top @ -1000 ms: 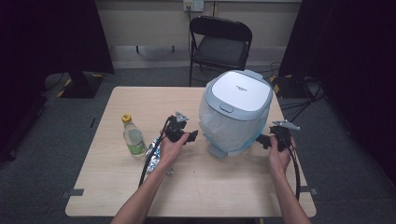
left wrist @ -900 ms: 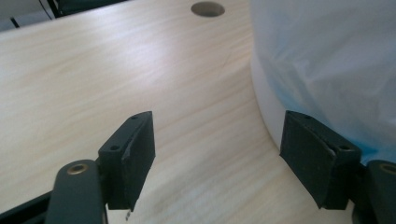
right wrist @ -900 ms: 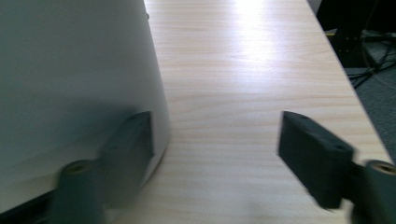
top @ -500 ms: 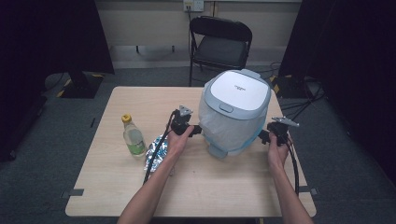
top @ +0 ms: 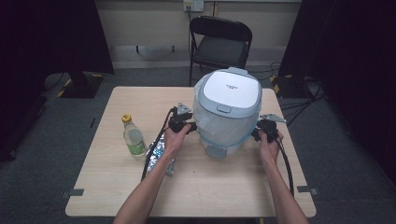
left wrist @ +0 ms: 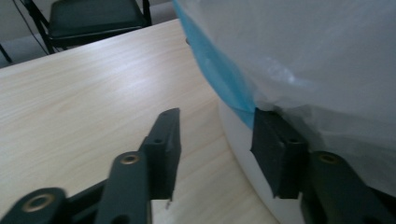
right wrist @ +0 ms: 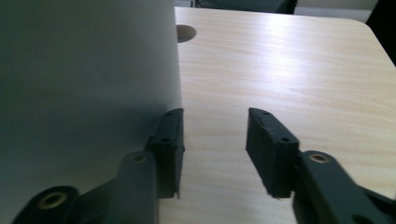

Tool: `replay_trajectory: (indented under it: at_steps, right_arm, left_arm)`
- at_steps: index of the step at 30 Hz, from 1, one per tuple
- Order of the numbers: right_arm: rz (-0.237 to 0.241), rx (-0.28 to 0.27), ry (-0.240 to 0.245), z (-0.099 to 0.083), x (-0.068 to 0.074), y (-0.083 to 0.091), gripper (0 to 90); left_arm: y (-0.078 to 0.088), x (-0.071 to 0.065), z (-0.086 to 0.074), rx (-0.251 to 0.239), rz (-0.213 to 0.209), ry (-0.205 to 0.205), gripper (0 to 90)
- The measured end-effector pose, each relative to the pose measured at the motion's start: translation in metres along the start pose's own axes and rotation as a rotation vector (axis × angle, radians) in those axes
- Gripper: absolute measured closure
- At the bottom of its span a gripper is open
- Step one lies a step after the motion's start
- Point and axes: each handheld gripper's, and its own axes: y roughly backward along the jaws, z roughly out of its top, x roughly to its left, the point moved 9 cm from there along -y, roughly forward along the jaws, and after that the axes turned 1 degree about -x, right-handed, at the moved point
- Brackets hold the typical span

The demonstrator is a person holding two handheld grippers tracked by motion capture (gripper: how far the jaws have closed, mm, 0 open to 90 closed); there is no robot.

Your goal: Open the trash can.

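A white and grey-blue rice cooker wrapped in clear plastic with a blue band stands on the wooden table. My left gripper is at the cooker's left flank. In the left gripper view the left gripper has its right-hand jaw against the wrapped cooker and bare table between the jaws. My right gripper is at the cooker's right flank. In the right gripper view the right gripper has one jaw beside the cooker wall. Both pairs of jaws have just been closing, with nothing between them.
A clear bottle with a yellow cap stands left of my left forearm, with a crinkled foil packet beside it. A black folding chair sits beyond the table's far edge. A round hole is cut in the tabletop behind the cooker.
My right gripper has moved left, in toward the cooker's side. The left gripper has hardly shifted and stays at the cooker's left side.
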Motion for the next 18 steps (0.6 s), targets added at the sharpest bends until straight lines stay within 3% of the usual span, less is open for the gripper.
replay_trajectory:
  at_steps: [3, 6, 9, 11, 18]
  right_arm:
    - [0.040, -0.001, -0.029, -0.001, 0.004, -0.001, 59.0]
    - [0.074, -0.006, -0.013, -0.001, 0.011, -0.001, 66.7]
    - [0.085, -0.013, 0.008, 0.000, 0.017, -0.001, 71.2]
    - [0.100, -0.011, 0.016, 0.000, 0.020, 0.000, 71.4]
    - [0.136, 0.002, 0.044, -0.003, 0.030, 0.009, 77.8]
  left_arm:
    - [0.005, -0.002, -0.003, -0.007, -0.018, 0.011, 58.6]
    - [0.013, -0.007, -0.007, -0.013, -0.002, 0.018, 65.5]
    - [0.021, -0.011, -0.012, -0.020, -0.020, 0.043, 68.8]
    - [0.026, -0.012, -0.014, -0.008, -0.007, 0.012, 68.5]
    - [0.041, -0.022, -0.020, 0.016, -0.011, -0.015, 69.9]
